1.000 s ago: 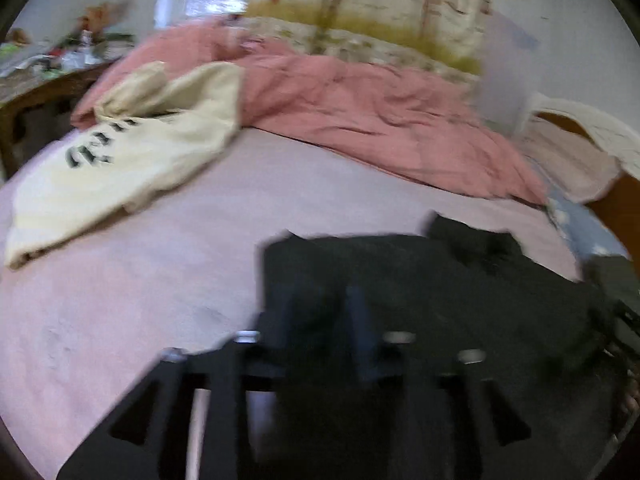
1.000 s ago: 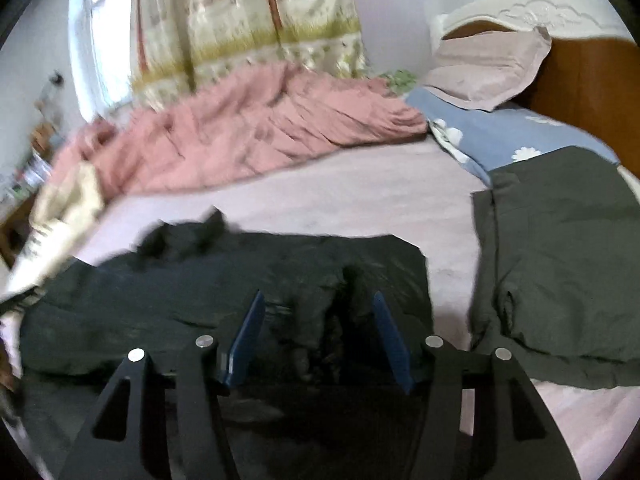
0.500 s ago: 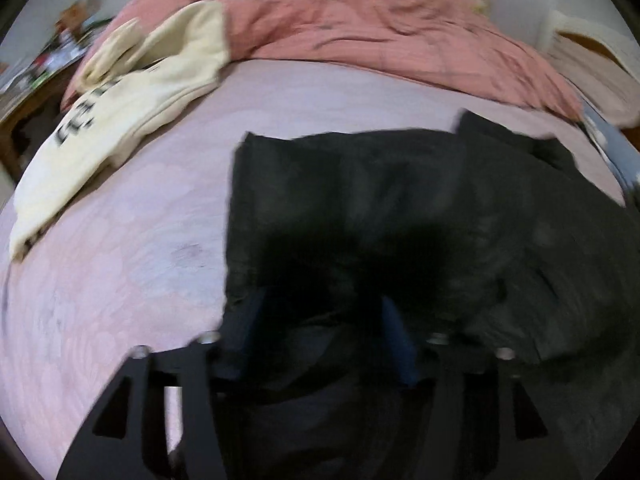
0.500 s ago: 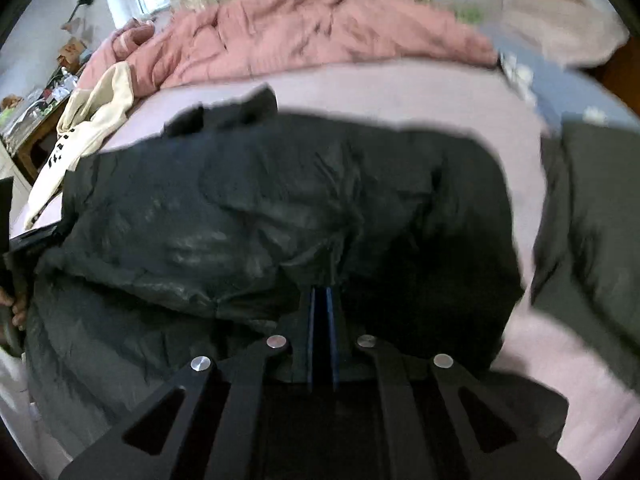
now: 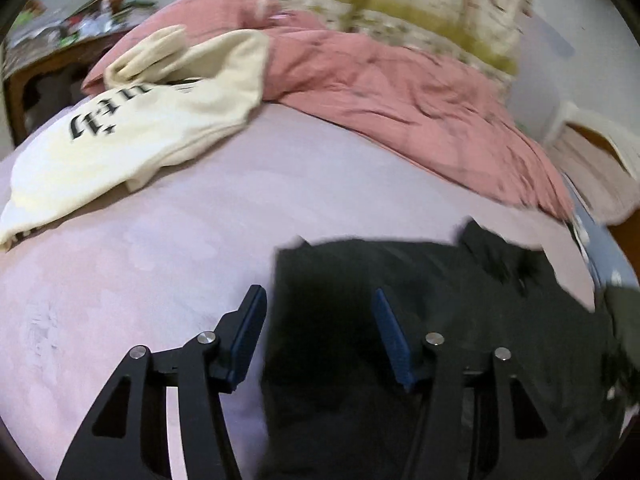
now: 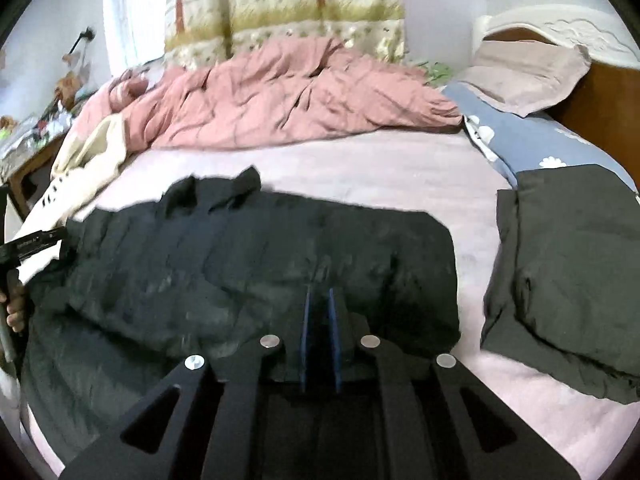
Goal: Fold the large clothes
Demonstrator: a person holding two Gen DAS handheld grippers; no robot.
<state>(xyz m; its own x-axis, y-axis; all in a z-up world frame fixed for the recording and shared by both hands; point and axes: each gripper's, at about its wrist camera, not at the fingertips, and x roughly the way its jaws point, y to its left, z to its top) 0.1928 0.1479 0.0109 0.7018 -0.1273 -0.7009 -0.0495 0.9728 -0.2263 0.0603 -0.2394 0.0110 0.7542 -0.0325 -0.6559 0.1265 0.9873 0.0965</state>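
A black collared shirt [image 6: 248,264] lies spread and partly folded on the pink bed sheet [image 6: 380,172]; it also shows in the left wrist view [image 5: 420,300]. My left gripper [image 5: 318,300] is open over the shirt's left edge and holds nothing. My right gripper [image 6: 319,300] has its blue pads nearly together at the shirt's near right part; dark cloth lies between them. The left gripper's body shows at the left of the right wrist view [image 6: 28,246].
A folded dark grey garment [image 6: 572,268] lies at the right. A cream sweatshirt with black letters [image 5: 132,132] lies at the far left. A rumpled pink duvet [image 6: 288,96] runs along the back. Pillows [image 6: 524,76] and headboard at the right, a cluttered side table [image 5: 44,56] at the left.
My left gripper has opened and lifted back from the shirt. My right gripper stayed closed on the cloth and tilted up. The shirt now lies flatter on the bed.
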